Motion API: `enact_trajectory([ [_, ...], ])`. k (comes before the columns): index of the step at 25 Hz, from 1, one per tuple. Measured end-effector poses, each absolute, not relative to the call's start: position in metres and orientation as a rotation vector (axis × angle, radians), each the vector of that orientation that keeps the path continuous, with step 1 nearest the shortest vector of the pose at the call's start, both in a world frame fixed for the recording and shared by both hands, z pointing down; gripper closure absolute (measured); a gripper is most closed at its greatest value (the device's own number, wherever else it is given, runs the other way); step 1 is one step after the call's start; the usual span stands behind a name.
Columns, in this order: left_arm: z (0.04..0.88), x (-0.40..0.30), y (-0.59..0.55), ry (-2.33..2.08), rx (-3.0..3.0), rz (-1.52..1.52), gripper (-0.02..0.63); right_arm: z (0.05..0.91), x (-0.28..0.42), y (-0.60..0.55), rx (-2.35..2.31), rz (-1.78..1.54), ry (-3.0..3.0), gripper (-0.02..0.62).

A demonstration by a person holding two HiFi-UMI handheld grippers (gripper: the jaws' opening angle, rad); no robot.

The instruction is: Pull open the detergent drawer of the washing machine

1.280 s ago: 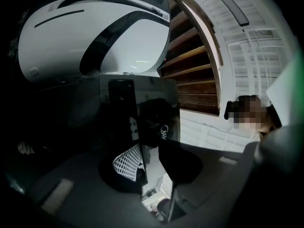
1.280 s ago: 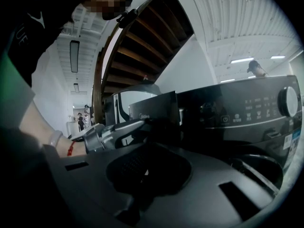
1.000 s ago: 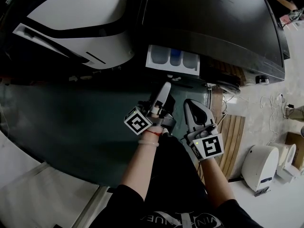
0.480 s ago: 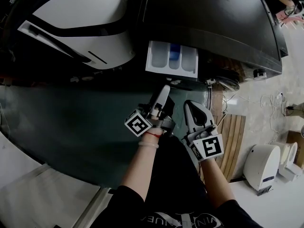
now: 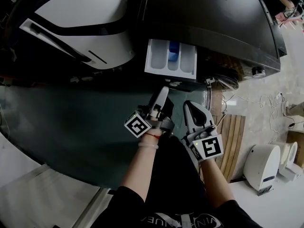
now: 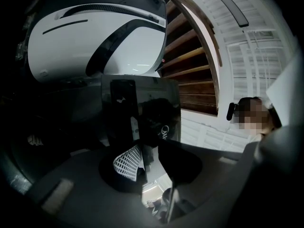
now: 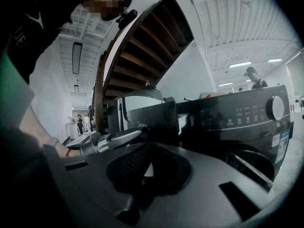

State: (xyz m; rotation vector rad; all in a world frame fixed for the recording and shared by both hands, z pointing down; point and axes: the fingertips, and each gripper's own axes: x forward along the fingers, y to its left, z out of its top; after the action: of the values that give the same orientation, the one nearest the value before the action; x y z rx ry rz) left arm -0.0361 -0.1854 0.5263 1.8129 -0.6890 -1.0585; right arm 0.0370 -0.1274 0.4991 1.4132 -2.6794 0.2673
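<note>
Left gripper [image 5: 163,90], empty, jaws apart but just narrowed, faces pulled-out detergent drawer [image 5: 171,61].

drawer [image 5: 171,58]: white, three bins, blue insert in the middle one | state: pulled out, open, level | place: 12 o'clock in head view, jutting from washer's front | washer [image 5: 213,18]: black, glossy top, 1 o'clock

The head view is dim and underexposed: the black washing machine [image 5: 209,18] loses detail, the white appliance [image 5: 90,18] glares. Both gripper views bulge at dark-vignetted edges; a ceiling strip light [image 7: 77,56] burns bright, foreground soft.
</note>
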Motion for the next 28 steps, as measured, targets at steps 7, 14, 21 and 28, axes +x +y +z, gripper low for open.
enact_trajectory([
  [7, 0.525, -0.037, -0.176, -0.675, 1.809, -1.066, 0.489, 0.502, 0.035, -0.12, 1.388, 0.217, -2.69, 0.584],
  [14, 0.529, -0.041, -0.168, -0.681, 1.828, -1.063, 0.492, 0.503, 0.033, -0.114, 1.379, 0.215, -2.693, 0.583],
  [21, 0.531, -0.041, -0.162, -0.695, 1.823, -1.03, 0.494, 0.504, 0.032, -0.108, 1.377, 0.22, -2.691, 0.583],
  [28, 0.532, -0.042, -0.154, -0.693, 1.827, -1.022, 0.499, 0.502, 0.031, -0.103, 1.374, 0.213, -2.696, 0.583],
])
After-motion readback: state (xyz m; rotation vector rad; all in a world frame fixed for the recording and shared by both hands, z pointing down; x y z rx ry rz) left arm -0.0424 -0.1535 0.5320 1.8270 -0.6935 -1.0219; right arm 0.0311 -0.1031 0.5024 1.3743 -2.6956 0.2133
